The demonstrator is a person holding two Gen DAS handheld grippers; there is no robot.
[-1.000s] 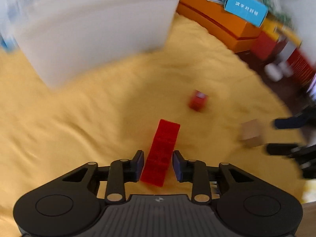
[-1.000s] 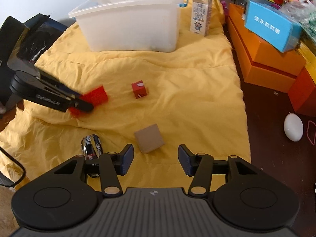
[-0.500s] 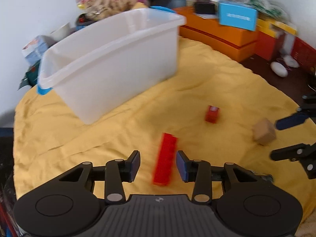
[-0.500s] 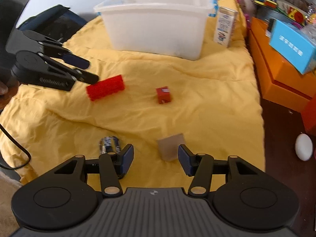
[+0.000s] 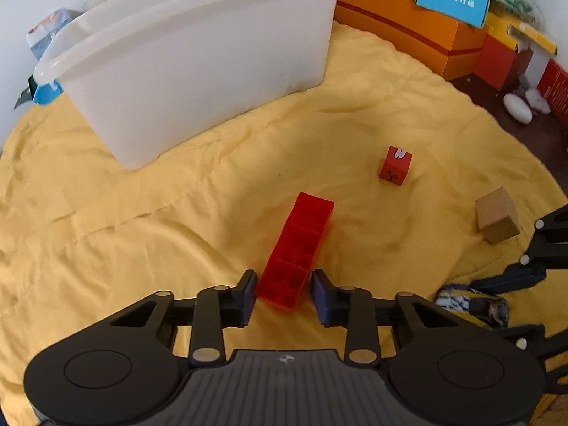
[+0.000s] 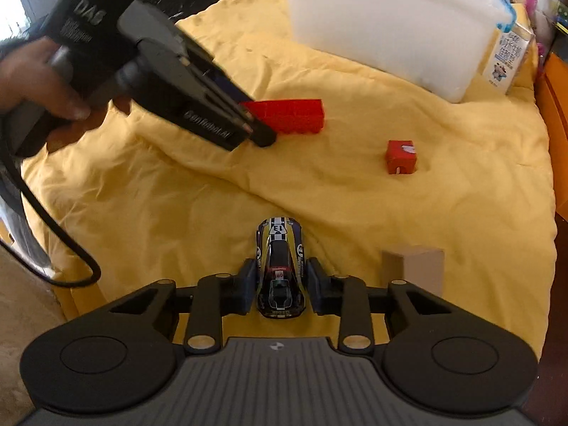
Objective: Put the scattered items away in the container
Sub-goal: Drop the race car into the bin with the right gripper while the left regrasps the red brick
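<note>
Both tongs were closing. The left tongs (image 5: 283, 293) straddled the red brick (image 5: 296, 250), the right tongs (image 6: 280, 285) now straddled the toy car (image 6: 280, 266) — neither gripped yet, both on the bed, white bin (image 5: 198, 53) beyond.

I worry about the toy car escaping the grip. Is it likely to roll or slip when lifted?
Probably manageable. The toy car sits lengthwise between the closing right gripper pads, so side pressure should stop rolling. Its glossy shell looks slippery, so it might slide forward if tilted. The soft yellow blanket likely keeps it still now.
</note>
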